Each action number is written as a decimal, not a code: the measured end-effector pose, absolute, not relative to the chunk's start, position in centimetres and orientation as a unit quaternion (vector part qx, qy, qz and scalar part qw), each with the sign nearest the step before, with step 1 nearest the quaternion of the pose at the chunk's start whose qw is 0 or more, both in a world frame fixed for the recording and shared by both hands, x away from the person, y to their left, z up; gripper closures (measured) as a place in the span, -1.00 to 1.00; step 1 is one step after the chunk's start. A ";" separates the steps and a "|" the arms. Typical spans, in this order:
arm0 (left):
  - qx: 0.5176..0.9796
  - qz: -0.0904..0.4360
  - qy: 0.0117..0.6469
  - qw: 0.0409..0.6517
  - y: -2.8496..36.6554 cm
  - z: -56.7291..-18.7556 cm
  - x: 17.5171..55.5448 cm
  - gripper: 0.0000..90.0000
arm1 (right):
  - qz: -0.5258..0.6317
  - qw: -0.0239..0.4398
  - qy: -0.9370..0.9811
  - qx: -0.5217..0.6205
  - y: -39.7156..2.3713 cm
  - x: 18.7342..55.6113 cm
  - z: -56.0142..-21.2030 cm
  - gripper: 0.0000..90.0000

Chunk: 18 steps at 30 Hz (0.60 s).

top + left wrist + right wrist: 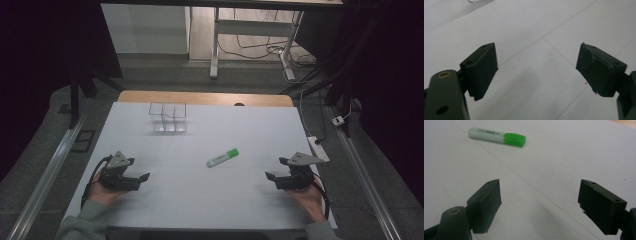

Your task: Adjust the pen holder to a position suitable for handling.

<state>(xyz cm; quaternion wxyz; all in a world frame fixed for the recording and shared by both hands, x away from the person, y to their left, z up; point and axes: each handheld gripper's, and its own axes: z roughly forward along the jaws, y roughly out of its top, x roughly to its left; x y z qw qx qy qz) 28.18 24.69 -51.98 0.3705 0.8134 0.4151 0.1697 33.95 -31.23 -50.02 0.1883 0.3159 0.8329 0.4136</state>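
A green-capped highlighter (223, 157) lies flat near the middle of the white table (200, 200); the right gripper view shows this highlighter (497, 136) far ahead of the jaws, green cap to the right. At the table's near left, a hand holds my left gripper (142, 179), jaws wide apart with nothing between them. The left gripper (536, 67) hangs just above bare table. My right gripper (272, 179) rests at the near right, pointing inward. In its own view the right gripper (539, 200) is open and empty.
A clear plastic box with compartments (168, 117) stands at the far left-centre of the table. A white power strip (319, 148) lies along the right edge. Metal rails run down both sides, and table legs with cables stand beyond the far edge.
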 end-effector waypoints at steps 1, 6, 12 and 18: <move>0.813 0.170 0.416 0.370 24.7 -52.0 28.2 -0.61 | 0.412 0.187 0.835 0.314 -31.2 33.9 -50.0 -0.58; 0.816 0.169 0.414 0.366 24.7 -52.1 28.2 -0.61 | 0.417 0.190 0.831 0.315 -31.1 34.1 -50.0 -0.57; 0.817 0.174 0.409 0.367 24.7 -51.9 27.9 -0.59 | 0.415 0.187 0.832 0.318 -30.9 34.3 -50.0 -0.57; 0.818 0.176 0.406 0.369 24.8 -51.7 27.9 -0.57 | 0.415 0.190 0.830 0.320 -30.8 34.3 -50.0 -0.57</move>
